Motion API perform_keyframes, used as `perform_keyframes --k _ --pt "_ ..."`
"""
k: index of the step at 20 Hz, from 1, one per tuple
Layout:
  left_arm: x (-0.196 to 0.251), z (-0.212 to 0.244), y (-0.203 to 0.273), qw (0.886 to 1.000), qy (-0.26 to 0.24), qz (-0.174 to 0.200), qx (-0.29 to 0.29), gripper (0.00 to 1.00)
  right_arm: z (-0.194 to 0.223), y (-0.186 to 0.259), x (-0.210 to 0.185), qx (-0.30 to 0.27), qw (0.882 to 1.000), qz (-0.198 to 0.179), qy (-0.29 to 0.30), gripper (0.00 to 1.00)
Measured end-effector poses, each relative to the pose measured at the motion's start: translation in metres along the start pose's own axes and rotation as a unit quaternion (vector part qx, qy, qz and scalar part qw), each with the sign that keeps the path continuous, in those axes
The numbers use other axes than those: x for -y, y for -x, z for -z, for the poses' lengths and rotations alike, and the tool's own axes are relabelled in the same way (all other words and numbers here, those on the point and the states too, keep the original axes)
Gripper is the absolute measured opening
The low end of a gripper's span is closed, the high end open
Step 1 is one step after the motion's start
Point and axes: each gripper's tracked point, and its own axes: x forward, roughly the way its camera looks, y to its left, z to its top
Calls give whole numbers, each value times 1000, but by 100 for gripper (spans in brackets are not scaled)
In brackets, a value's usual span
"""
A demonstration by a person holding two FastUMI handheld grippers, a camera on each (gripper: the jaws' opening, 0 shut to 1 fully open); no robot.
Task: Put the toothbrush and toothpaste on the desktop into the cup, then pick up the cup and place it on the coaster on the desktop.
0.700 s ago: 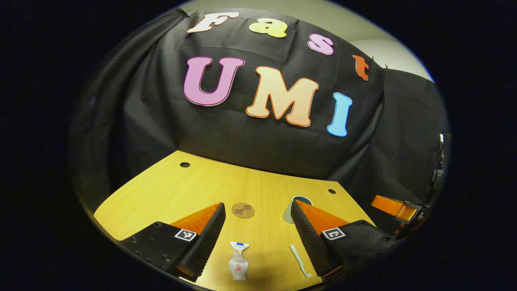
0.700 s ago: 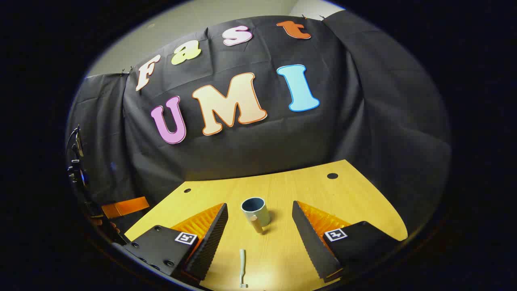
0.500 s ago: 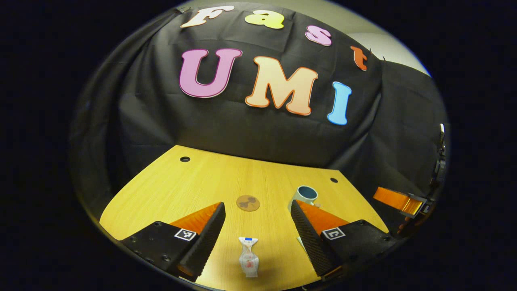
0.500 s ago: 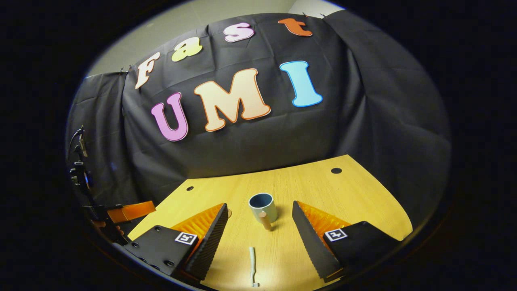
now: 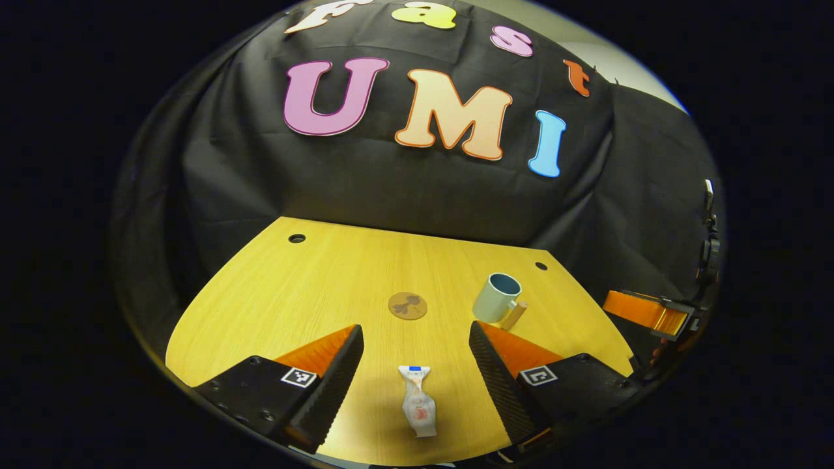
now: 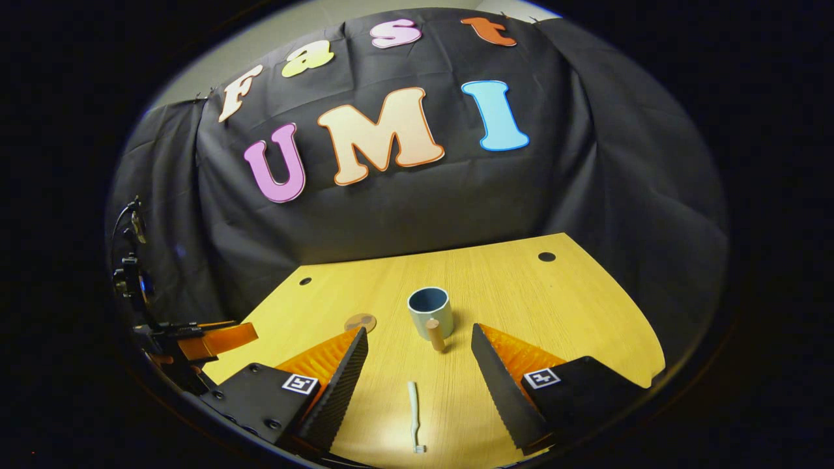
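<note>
A small toothpaste tube (image 5: 418, 409) lies on the wooden desktop (image 5: 313, 286) between the fingers of my left gripper (image 5: 417, 355), which is open above it. Farther off are a round brown coaster (image 5: 408, 305) and a pale cup (image 5: 496, 298) with a blue inside and a wooden handle. In the right gripper view, a pale toothbrush (image 6: 414, 417) lies on the desktop (image 6: 521, 286) between the fingers of my open right gripper (image 6: 420, 355). The cup (image 6: 431, 312) stands upright beyond it, handle toward me, with the coaster (image 6: 360, 321) to its left.
The other gripper (image 5: 645, 312) shows past the desk's right edge in the left gripper view, and the left one (image 6: 208, 339) shows past the desk's left edge in the right gripper view. Cable holes (image 5: 297, 238) sit near the desk's back corners. Black cloth closes the back.
Both views have tilted down, so more desktop shows. The toothpaste has come to the middle between my left fingers, and the toothbrush sits farther up between my right fingers. Both grippers stay open.
</note>
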Motion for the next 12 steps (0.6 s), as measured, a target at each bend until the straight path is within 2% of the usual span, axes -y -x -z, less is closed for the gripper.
perform_keyframes --k 3,7,8,9,12 --pt "-3 11 -1 1000 9 1 -14 96 9 -4 -5 -17 1000 -5 11 98" --pt "-12 29 -3 999 27 -17 -33 97 25 -13 -13 -52 998 -10 20 99" --pt "-13 34 -2 999 34 -18 -39 97 26 -16 -14 -56 998 -12 24 94" --pt "-14 40 0 998 40 -18 -44 97 33 -17 -16 -65 997 -13 30 98" --pt "-28 50 6 997 48 -33 -54 97 51 -29 -21 -105 993 -24 47 98"
